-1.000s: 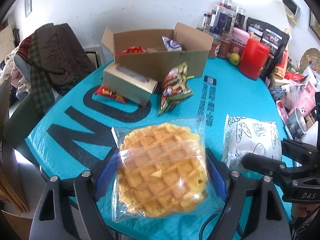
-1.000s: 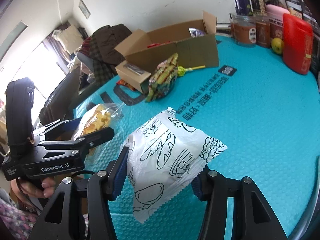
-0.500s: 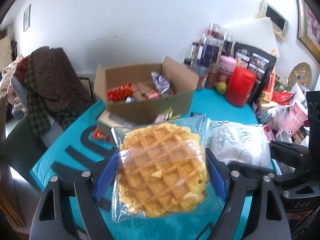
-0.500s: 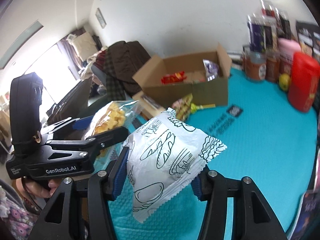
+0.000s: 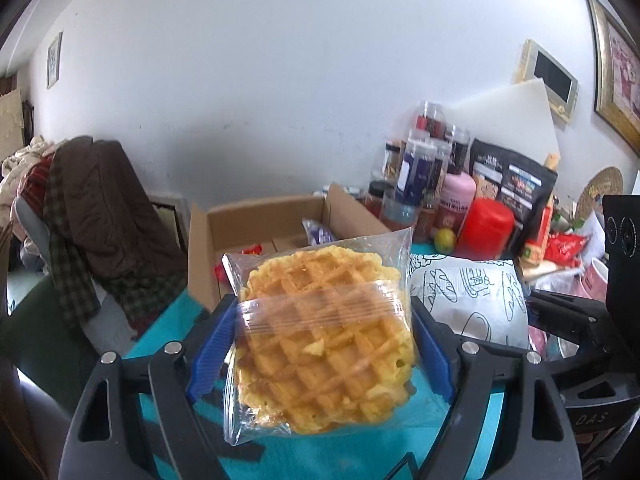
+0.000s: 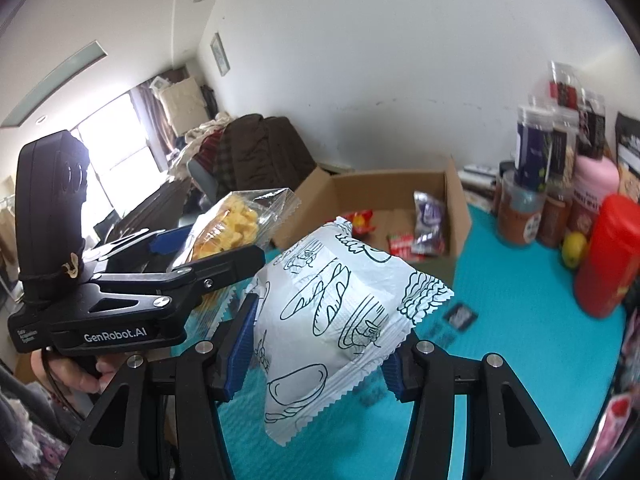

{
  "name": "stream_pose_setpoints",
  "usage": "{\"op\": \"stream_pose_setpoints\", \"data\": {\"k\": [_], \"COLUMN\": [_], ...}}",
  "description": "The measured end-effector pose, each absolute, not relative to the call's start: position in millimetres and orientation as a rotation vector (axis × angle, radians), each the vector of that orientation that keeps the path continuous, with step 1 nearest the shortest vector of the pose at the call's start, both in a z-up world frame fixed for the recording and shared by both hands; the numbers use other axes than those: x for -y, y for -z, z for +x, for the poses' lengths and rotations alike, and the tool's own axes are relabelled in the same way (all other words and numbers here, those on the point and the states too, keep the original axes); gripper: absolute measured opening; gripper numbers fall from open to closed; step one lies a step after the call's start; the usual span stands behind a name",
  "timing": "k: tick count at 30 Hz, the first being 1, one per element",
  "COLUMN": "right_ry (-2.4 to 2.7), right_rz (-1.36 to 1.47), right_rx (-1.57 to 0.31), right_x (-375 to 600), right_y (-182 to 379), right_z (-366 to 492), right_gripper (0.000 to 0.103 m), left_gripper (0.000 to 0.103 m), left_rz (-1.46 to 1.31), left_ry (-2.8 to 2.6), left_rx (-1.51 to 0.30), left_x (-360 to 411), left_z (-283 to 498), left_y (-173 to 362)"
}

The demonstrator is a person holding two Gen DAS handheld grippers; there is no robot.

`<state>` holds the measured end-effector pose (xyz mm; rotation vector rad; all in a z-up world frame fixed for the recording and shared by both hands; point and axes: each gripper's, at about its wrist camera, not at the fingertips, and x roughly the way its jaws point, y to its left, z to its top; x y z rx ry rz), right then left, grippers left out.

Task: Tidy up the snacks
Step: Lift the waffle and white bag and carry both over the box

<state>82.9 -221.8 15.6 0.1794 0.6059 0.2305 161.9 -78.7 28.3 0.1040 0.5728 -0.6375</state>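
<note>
My left gripper [image 5: 320, 344] is shut on a clear bag holding a golden waffle [image 5: 328, 332], lifted above the teal table. My right gripper [image 6: 320, 340] is shut on a white bread packet with black loaf drawings [image 6: 340, 312], also held in the air. The packet shows at the right of the left wrist view [image 5: 472, 300], and the left gripper with the waffle shows at the left of the right wrist view [image 6: 224, 228]. An open cardboard box [image 6: 400, 192] with several snack packs inside stands ahead of both grippers; it also shows in the left wrist view [image 5: 264, 224].
Jars and bottles [image 5: 420, 168], a pink container [image 5: 456, 196], a red canister [image 6: 608, 256], a yellow-green fruit [image 6: 574, 250] and a black pouch [image 5: 516, 184] crowd the table's back right. A chair piled with clothes [image 5: 88, 220] stands at the left.
Both grippers have risen off the table with their packets and tilted up, moving closer to the cardboard box. The snacks and small box in front of it have dropped out of view.
</note>
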Motion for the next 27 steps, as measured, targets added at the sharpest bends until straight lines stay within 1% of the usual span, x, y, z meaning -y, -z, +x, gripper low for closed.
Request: {"op": "stream_pose_setpoints", "data": {"k": [12,27], "right_ry": [-0.225,-0.252], "right_rz": [0.155,0.163], "right_rx": [-0.537,-0.508], "right_x": [241,273], "right_y": [-42,-42], "right_z": [151,249], "right_gripper": [0.054,0.054], "left_gripper": [0.082,0.082], "left_rz": [0.098,0.041], "left_ry": [0.644,0.581], "left_rx": [-0.494,-0.496], "left_x": [101,129], "left_z": [228,325], "left_y": [-60,-54]}}
